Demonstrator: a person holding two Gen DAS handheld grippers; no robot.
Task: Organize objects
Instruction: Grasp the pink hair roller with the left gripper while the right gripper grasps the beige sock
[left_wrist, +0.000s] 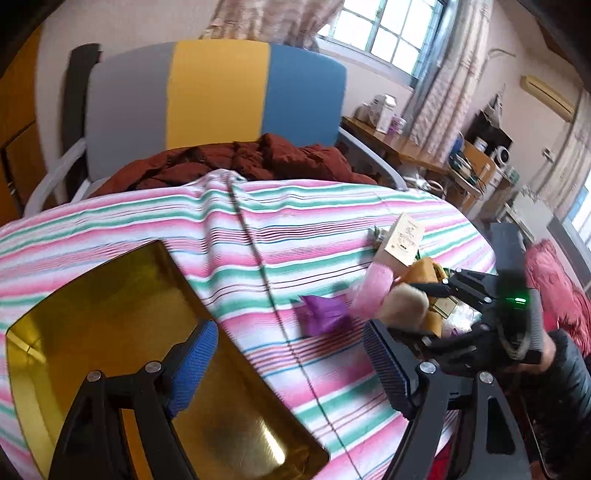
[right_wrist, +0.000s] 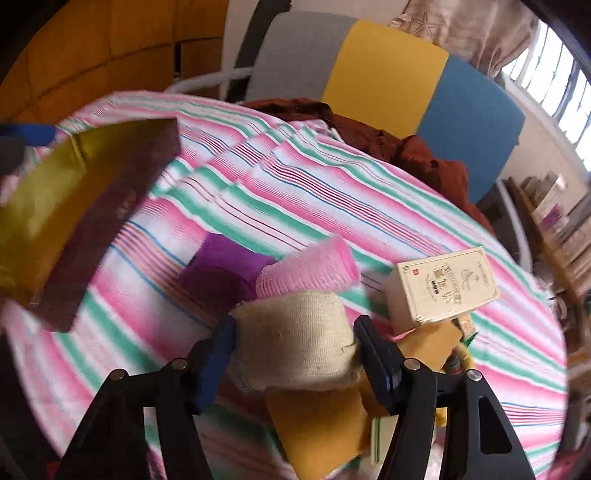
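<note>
A cream rolled cloth (right_wrist: 295, 339) sits between the blue pads of my right gripper (right_wrist: 295, 328), which is shut on it just above the pile of items. Behind it lie a pink roll (right_wrist: 306, 266), a purple cloth (right_wrist: 218, 273) and a beige printed box (right_wrist: 443, 284); a mustard cloth (right_wrist: 317, 421) lies under the roll. In the left wrist view my left gripper (left_wrist: 288, 332) stands open with nothing between its fingers, over the right edge of a gold tray (left_wrist: 110, 314). The same cream roll (left_wrist: 404, 302) shows at the right there.
A pink, green and white striped cloth (left_wrist: 258, 229) covers the table. A chair with a grey, yellow and blue back (left_wrist: 218, 92) stands behind it, with a rust-brown garment (left_wrist: 240, 158) on its seat. A cluttered desk (left_wrist: 406, 147) is at the back right.
</note>
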